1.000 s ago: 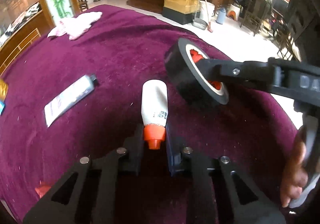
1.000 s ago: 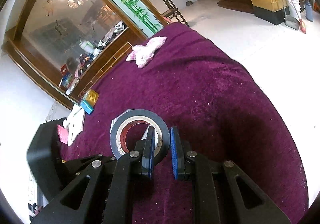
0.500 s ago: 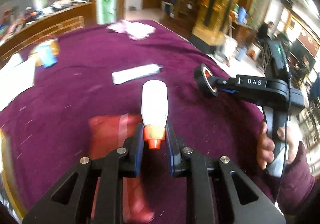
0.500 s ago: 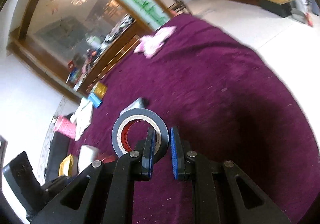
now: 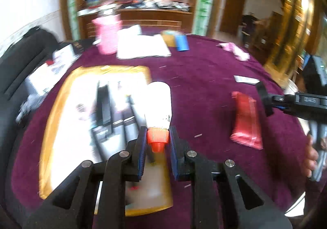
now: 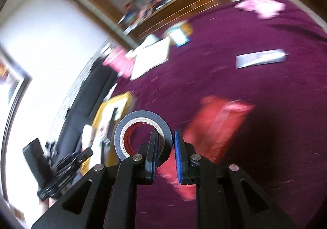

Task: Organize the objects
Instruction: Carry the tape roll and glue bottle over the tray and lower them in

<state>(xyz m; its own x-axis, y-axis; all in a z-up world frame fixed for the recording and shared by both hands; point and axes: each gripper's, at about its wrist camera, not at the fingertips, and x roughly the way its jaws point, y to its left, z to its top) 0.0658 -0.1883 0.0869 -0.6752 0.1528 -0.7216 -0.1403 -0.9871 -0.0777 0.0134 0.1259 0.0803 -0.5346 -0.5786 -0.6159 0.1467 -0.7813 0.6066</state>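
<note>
Bottle: the white bottle (image 5: pixel 159 104) with an orange cap (image 5: pixel 157 137) is off the tabletop, held cap-first so its body sticks out ahead, over the near edge of the yellow tray (image 5: pixel 53 110).
Left gripper (image 5: pixel 157 147): its fingers (image 5: pixel 141 151) pinch the cap from both sides; gripping the narrow ribbed cap probably gives a firmer hold than the smooth body would.
Tape roll: the black tape roll (image 6: pixel 141 135) with a red core is also in the air, standing on edge in front of the right wrist camera.
Right gripper (image 6: pixel 165 153): one finger passes through the roll's hole and the other sits outside, so the fingers (image 6: pixel 178 155) are pressed nearly together on the roll's wall; this hooked hold keeps the ring from slipping off.
Tray: yellow-rimmed with a white floor, it already holds dark and grey items, blurred beyond naming; it looks like the collecting place for the task.
Red packet (image 5: pixel 245 120): lies flat on the purple tabletop (image 5: pixel 204 77), between the tray and the right gripper, not yet gathered.
Farther out: a white tube (image 6: pixel 259 58), papers (image 5: pixel 143 47), a pink basket (image 5: pixel 107 34) and a pink cloth (image 6: pixel 261 7) sit well apart toward the far edge.
Judgement: both hands appear to be bringing their loads toward the tray for set-down.
</note>
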